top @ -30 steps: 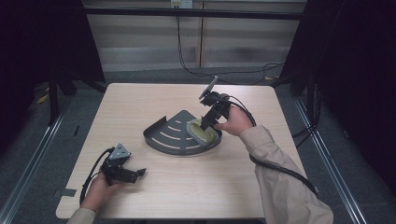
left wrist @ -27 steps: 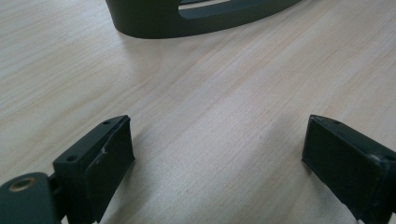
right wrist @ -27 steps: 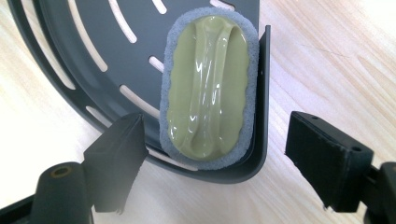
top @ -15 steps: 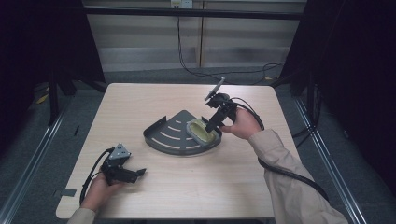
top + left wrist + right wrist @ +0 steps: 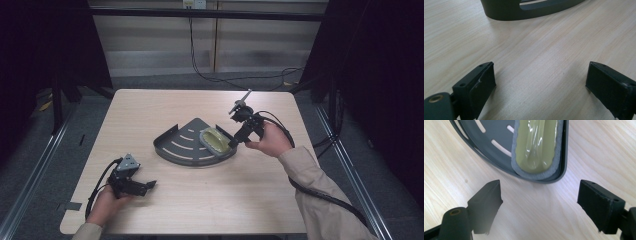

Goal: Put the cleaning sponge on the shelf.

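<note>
No brand, label or lettering can be read on anything here. At the table's [image 5: 150, 107] front left corner, the left gripper [image 5: 145, 186] rests low over the wood in the person's left hand [image 5: 102, 205], its 2 jaws set wide apart with only bare wood between them. Near the middle of the table sits the tray [image 5: 182, 145], a dark grey, fan-shaped dish with a raised rim, a curved front edge and several pale slots cut through its floor. At the tray's right corner lies the sponge [image 5: 214, 139], an oblong, yellow-green pad with a glossy top and a grey border, snug against the rim. Just right of that corner, the right gripper [image 5: 235, 143] tilts down toward it, its 2 jaws spread wide and holding nothing, above the wood.
</note>
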`<state>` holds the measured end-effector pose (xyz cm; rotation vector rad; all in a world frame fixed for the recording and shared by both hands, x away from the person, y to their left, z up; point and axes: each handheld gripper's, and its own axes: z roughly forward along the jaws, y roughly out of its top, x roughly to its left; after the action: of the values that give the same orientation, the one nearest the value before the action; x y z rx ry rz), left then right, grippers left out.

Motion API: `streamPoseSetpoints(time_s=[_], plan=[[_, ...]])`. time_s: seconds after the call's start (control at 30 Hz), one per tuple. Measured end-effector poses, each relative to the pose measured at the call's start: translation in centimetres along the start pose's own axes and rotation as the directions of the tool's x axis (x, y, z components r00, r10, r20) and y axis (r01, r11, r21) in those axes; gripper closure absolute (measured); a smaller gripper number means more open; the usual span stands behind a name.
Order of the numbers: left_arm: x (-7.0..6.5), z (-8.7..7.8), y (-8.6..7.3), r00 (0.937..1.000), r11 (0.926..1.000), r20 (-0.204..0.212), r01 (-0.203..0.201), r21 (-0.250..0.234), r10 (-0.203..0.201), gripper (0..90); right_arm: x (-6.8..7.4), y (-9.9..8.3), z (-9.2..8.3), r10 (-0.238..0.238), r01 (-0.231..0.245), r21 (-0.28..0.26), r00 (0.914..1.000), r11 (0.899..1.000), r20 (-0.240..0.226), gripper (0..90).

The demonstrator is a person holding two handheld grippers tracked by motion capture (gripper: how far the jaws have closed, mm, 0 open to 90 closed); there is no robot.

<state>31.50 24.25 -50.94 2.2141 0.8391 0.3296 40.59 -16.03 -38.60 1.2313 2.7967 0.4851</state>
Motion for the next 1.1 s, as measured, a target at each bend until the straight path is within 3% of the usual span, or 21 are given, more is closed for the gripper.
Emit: streamPoseSetpoints(time_s=[0.5, 1.1], plan=[[0.0, 0.0, 0.0, 1.0, 1.0, 0.0, -0.001, 0.001, 0.001, 8.2, 0.5, -3.0, 0.1, -0.015, 0.015, 0.007, 0.9999, 1.0, -0.001, 19.0], [0.0, 0.0, 0.0, 1.0, 1.0, 0.0, 0.0, 0.0, 0.0, 8.2, -0.4, -6.8, 1.0, 0.001, -0.001, -0.009, 1.0, 1.0, 0.008, 19.0]])
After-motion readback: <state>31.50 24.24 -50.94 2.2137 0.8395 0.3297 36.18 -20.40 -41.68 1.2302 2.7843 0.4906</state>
